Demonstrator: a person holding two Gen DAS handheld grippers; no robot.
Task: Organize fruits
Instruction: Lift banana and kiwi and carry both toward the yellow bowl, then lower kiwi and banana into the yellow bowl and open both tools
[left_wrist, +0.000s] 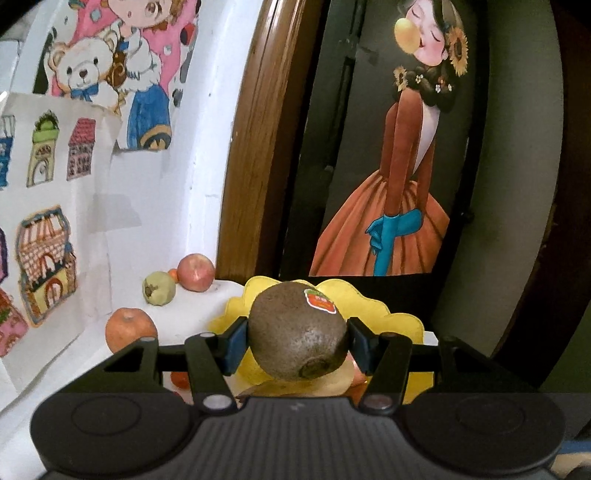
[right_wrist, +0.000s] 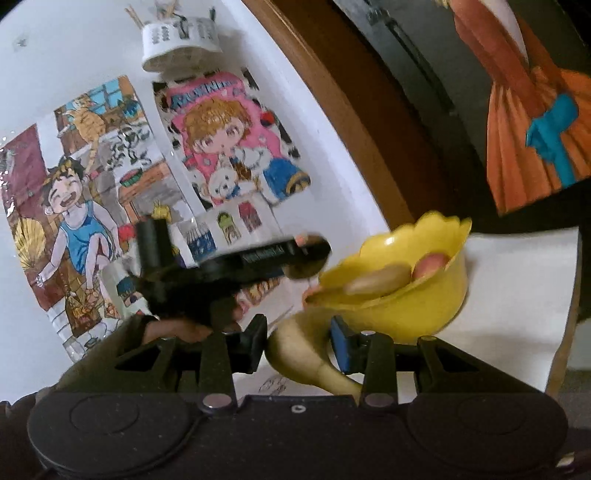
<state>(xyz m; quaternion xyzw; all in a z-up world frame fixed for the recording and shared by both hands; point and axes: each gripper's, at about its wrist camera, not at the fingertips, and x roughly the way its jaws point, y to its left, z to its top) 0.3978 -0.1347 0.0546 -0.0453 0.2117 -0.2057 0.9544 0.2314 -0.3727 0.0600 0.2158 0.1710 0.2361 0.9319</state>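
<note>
— Kiwi right up close, pinched between the blue pads of the left gripper, sticker up, held above the yellow bowl.

— And around it? Room to move?

— Scalloped bowl rim just behind and below the fruit. White tabletop open to the left, then wall with drawings. Wooden door frame hard behind the bowl. Table edge close on the right side.

— Loose fruit?

— Orange near the left finger, green fruit and red apple farther back by the wall, touching or nearly so.

— Right side?

— Right gripper closed partway around a pear, low at the foot of the bowl. Pear's neck cut off behind the gripper body.

— Inside the bowl?

— Two blurred fruits, one tan, one reddish; hard to name. Left gripper smeared by motion in that view, a hand half hidden beneath.
</note>
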